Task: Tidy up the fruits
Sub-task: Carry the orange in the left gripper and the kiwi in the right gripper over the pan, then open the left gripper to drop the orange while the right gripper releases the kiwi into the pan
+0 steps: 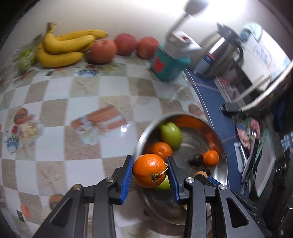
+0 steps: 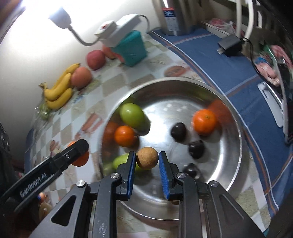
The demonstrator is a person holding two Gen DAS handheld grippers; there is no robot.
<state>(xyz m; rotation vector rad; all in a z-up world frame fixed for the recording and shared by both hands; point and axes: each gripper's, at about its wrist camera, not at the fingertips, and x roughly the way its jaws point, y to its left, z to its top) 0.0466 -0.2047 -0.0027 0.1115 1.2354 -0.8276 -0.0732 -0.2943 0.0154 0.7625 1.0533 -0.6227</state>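
My left gripper (image 1: pixel 149 161) is shut on an orange tangerine (image 1: pixel 149 171), held above the near rim of a steel bowl (image 1: pixel 144 135). In the right wrist view, one of its fingers (image 2: pixel 75 149) shows left of the bowl (image 2: pixel 174 102) with the tangerine (image 2: pixel 81 160) behind it. My right gripper (image 2: pixel 147 154) is shut on a small brown round fruit (image 2: pixel 147 157) over the bowl's near side. Inside the bowl lie a green fruit (image 2: pixel 131 115), two tangerines (image 2: pixel 125 136) (image 2: pixel 204 121) and three dark round fruits (image 2: pixel 178 131). Another green fruit (image 2: pixel 120 162) is partly hidden behind my right fingers.
Bananas (image 1: pixel 62 45) and three red apples (image 1: pixel 102 51) line the far wall on the checkered tablecloth (image 1: pixel 73 91), with bagged green fruit (image 1: pixel 25 56) at the far left. A teal box (image 1: pixel 168 64) and a white lamp (image 2: pixel 60 16) stand nearby. A steel kettle (image 1: pixel 219 53) stands on blue cloth (image 2: pixel 210 55).
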